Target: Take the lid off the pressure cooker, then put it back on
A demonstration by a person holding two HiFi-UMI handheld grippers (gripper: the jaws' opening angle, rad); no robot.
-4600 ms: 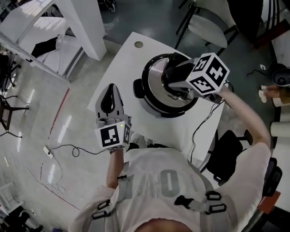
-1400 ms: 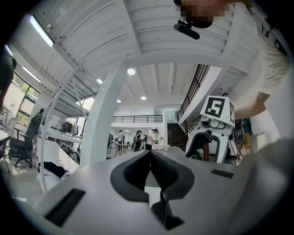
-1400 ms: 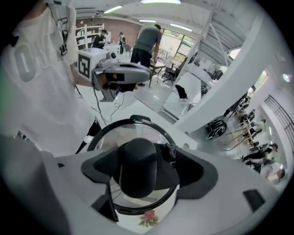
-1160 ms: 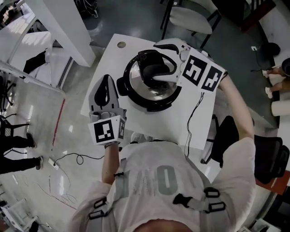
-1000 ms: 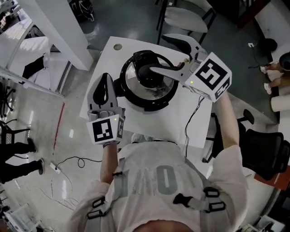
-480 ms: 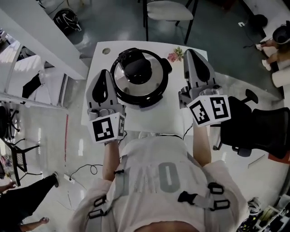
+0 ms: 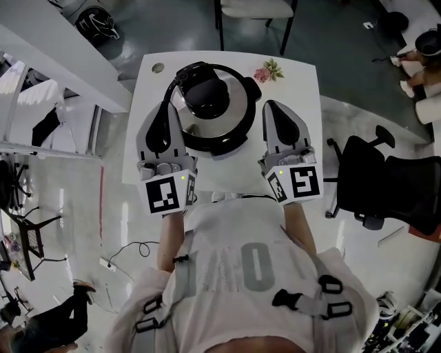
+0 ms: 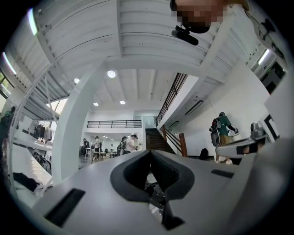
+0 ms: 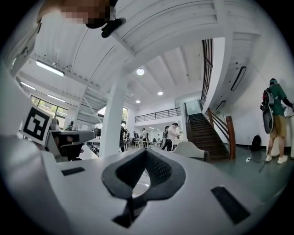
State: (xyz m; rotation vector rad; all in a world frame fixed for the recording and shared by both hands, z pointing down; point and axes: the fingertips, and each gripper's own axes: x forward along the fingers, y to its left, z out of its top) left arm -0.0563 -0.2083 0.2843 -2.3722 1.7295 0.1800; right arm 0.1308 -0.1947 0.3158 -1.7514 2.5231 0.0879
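Observation:
The pressure cooker (image 7: 210, 110) stands on the white table (image 7: 298, 89) with its steel lid on and the black lid handle (image 7: 207, 98) on top. My left gripper (image 7: 167, 107) lies just left of the cooker, jaws shut on nothing. My right gripper (image 7: 274, 106) lies just right of it, also shut and empty. Neither touches the cooker. Both gripper views look out level over the room; the left gripper (image 8: 149, 155) and the right gripper (image 9: 146, 154) each show jaws closed together.
A small pink flower (image 7: 267, 70) lies at the table's far right, a round cable hole (image 7: 158, 67) at the far left. A black office chair (image 7: 386, 186) stands right of the table, another chair (image 7: 251, 8) behind it. A white pillar (image 7: 62, 62) is on the left.
My right gripper let go of the lid handle, shut, and swung back down to the cooker's right side. The left gripper shifted slightly forward beside the cooker. The lid stays on.

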